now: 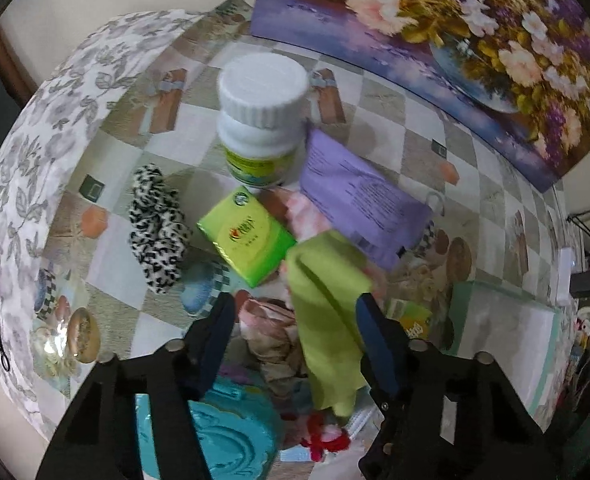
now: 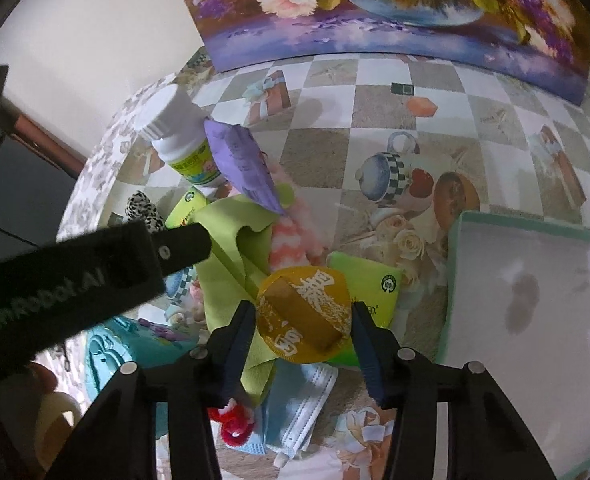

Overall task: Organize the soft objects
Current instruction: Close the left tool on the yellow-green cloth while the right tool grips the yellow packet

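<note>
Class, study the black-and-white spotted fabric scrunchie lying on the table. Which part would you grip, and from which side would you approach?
Probably grip the black-and-white spotted fabric scrunchie across its narrow width near the middle, coming from above. It lies flat and elongated on the checked tablecloth, apart from the pile; the small green packet lies just to its right, so set the jaws across its short axis, clear of the packet.

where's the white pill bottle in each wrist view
Left wrist: the white pill bottle stands upper centre, beyond the green packet.
Right wrist: the white pill bottle sits upper left, leaning in the fisheye.
Shared landmark: the purple pouch rests against its right side in both.
</note>
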The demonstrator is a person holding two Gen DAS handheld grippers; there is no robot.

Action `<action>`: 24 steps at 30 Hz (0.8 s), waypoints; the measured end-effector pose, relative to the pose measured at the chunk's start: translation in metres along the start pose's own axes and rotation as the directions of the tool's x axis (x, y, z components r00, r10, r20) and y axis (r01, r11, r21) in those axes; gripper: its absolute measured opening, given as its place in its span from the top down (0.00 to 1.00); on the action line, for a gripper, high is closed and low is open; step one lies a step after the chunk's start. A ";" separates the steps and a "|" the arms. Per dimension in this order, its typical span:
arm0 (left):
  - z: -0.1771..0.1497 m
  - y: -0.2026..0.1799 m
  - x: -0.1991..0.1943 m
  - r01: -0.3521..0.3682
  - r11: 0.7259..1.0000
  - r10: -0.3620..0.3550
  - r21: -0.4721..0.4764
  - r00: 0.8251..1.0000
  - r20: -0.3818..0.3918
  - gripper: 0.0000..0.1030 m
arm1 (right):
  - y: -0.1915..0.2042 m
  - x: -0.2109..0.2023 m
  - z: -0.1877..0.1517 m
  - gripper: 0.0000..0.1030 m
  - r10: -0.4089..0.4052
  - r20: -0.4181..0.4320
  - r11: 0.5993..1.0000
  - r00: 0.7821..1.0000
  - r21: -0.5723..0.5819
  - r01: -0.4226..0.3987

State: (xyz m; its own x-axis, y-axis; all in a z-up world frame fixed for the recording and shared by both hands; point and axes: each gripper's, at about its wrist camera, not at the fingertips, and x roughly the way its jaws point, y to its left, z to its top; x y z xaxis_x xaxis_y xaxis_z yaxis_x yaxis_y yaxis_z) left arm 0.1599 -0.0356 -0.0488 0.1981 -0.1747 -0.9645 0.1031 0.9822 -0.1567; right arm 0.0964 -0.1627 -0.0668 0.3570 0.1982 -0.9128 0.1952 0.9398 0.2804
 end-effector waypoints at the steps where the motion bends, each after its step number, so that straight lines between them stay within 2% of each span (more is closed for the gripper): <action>1: 0.000 -0.003 0.003 0.006 1.000 -0.006 0.007 1.000 -0.006 0.44 | -0.002 0.000 0.000 0.50 0.007 0.001 1.000 1.000 0.007 -0.007; 11: -0.005 -0.012 0.024 0.017 1.000 -0.016 0.024 0.999 -0.051 0.65 | -0.014 0.004 -0.003 0.50 0.034 -0.016 0.998 0.999 0.055 -0.033; 17: -0.006 -0.012 0.026 0.018 0.999 -0.017 0.033 0.999 -0.042 0.88 | -0.020 0.003 -0.004 0.50 0.041 -0.017 0.997 0.999 0.071 -0.040; 24: -0.005 -0.011 0.024 0.026 0.999 -0.025 0.030 0.999 -0.031 0.91 | -0.021 -0.001 -0.004 0.50 0.048 -0.008 0.996 0.999 0.076 -0.047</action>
State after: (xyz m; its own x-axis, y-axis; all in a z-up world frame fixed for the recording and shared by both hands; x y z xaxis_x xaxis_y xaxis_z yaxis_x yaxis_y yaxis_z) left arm 0.1588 -0.0504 -0.0716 0.1652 -0.1974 -0.9663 0.1371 0.9748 -0.1758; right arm 0.0880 -0.1819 -0.0728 0.3586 0.2453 -0.9007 0.2473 0.9054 0.3450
